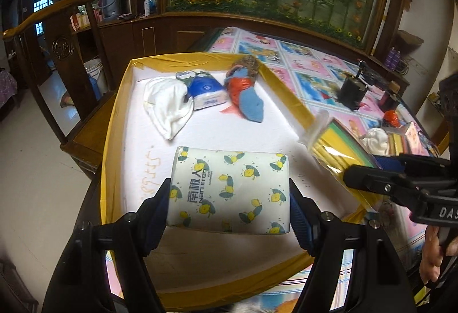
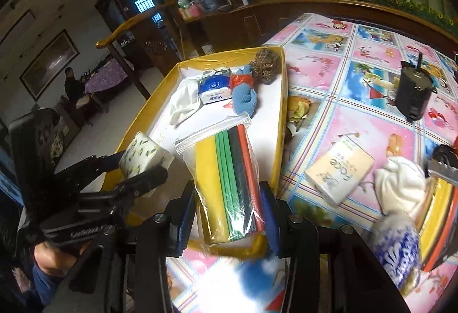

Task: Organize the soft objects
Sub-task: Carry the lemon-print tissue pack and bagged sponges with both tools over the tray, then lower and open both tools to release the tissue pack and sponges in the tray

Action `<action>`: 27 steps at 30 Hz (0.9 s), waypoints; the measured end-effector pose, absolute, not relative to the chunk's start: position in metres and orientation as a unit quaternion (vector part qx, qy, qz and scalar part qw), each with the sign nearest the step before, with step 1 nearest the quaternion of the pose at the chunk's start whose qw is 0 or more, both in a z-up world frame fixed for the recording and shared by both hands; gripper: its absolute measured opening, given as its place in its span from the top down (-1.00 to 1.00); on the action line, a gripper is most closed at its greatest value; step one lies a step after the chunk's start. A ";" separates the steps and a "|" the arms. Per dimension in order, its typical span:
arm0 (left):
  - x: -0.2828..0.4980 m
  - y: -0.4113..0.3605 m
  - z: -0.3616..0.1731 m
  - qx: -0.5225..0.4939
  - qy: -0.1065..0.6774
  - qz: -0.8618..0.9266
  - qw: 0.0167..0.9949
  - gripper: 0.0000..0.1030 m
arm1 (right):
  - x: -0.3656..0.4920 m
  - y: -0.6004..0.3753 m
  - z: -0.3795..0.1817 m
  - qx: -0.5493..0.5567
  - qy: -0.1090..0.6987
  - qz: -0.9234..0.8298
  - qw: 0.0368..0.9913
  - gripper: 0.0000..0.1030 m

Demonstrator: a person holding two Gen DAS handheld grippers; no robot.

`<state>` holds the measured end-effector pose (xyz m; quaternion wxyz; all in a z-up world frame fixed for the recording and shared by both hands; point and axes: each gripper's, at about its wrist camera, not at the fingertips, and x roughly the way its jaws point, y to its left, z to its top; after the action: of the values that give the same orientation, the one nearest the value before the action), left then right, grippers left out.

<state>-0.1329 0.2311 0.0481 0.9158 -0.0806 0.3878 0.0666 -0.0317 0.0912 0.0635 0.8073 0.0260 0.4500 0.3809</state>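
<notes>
My left gripper point(image 1: 229, 190) is shut on a lemon-print tissue pack point(image 1: 229, 169), held over the near half of a white box with a yellow rim point(image 1: 114, 112). At the right edge, my right gripper point(image 1: 360, 169) reaches toward the box. In the right wrist view my right gripper point(image 2: 227, 190) is shut on a clear zip bag of coloured sheets point(image 2: 229, 178) above the box's near right corner point(image 2: 282, 112). The left gripper point(image 2: 137, 169) and the lemon pack point(image 2: 140, 152) are beside it on the left. A white cloth point(image 1: 169, 106), a blue Vinda tissue pack point(image 1: 206, 92) and a blue glove point(image 1: 246, 98) lie at the far end of the box.
On the flowered tablecloth point(image 2: 343, 69) to the right of the box are a black container point(image 2: 415, 95), a beige tissue pack point(image 2: 340, 172), a white cloth bundle point(image 2: 400, 187) and a blue-and-white pack point(image 2: 398, 253). A wooden chair point(image 1: 57, 35) stands left of the box.
</notes>
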 end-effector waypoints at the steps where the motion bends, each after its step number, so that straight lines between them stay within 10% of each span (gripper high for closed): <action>1: -0.132 0.232 0.047 -0.078 0.390 0.070 0.915 -0.43 | -0.029 0.096 0.061 0.019 0.453 0.378 0.808 0.10; 27: -0.131 0.239 0.026 -0.037 0.418 0.099 0.902 -0.46 | -0.037 0.144 0.040 -0.068 0.443 0.391 0.804 0.09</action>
<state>-0.1312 0.2393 0.0263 0.9021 -0.0370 0.4184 0.0986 -0.0370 0.1444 0.0397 0.8039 -0.0681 0.4426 0.3914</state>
